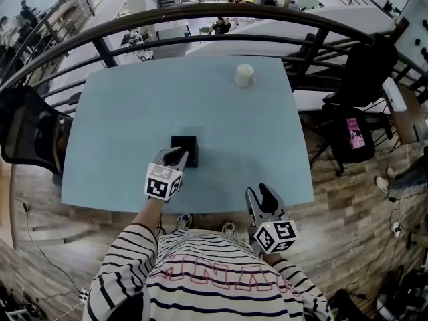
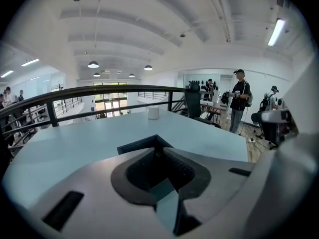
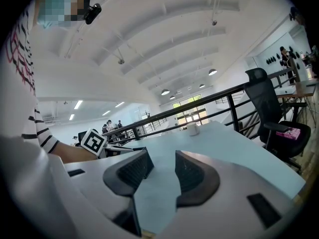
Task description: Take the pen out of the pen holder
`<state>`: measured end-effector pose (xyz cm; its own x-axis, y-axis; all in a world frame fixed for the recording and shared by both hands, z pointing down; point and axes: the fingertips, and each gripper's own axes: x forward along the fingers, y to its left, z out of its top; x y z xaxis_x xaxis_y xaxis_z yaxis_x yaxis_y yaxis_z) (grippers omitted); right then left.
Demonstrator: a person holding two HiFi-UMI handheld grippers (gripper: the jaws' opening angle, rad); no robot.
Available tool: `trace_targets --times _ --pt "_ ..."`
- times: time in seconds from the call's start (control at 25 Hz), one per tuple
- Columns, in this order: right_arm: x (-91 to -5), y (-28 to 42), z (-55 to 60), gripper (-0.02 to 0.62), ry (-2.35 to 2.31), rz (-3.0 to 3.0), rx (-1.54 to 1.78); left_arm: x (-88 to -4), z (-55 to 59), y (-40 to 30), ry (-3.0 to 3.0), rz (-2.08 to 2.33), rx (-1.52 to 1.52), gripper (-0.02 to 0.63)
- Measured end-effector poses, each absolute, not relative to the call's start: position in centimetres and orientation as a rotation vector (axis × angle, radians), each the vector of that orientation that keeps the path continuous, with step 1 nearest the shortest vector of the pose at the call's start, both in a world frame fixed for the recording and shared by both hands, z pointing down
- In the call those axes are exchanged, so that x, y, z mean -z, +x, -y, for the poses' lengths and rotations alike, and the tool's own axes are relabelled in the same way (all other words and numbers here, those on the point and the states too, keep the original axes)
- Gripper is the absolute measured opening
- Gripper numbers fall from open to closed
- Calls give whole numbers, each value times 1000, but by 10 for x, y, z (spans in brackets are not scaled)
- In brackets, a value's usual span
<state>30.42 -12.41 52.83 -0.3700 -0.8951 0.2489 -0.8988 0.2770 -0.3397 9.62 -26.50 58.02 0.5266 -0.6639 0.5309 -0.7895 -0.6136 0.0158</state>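
A black square pen holder (image 1: pixel 184 144) stands on the pale blue table (image 1: pixel 127 112), near its front middle. My left gripper (image 1: pixel 178 156) reaches down onto the holder's near left corner. In the left gripper view its fingertips (image 2: pixel 149 152) meet right over the holder's (image 2: pixel 133 144) open mouth, pinched on a small dark pen end (image 2: pixel 158 152). The rest of the pen is hidden. My right gripper (image 1: pixel 260 194) hangs over the table's front edge to the right, open, with only table top showing between its pads (image 3: pixel 195 172). The holder (image 3: pixel 125 150) and the left gripper's marker cube (image 3: pixel 93 141) show at the left of the right gripper view.
A white cup (image 1: pixel 244 75) stands at the table's far right. Black office chairs sit to the right (image 1: pixel 354 72) and left (image 1: pixel 27 132) of the table. A dark curved railing (image 1: pixel 200 12) runs behind it. The floor is wood.
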Motion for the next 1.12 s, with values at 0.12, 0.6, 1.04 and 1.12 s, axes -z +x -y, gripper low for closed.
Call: trace_targets --times 0.12,0.6,1.04,1.12 --pt "-526 304 124 187 1763 2506 -670 -577 266 100 2532 1211 -724 60" --pt "-520 297 125 184 1773 2509 -660 -526 273 96 2609 1256 -589 58" --pt "-510 261 138 175 1670 2571 -619 -469 249 61 2707 1389 -419 58" --pt "-508 251 141 170 1640 2586 -613 -462 244 48 2708 1428 -380 58"
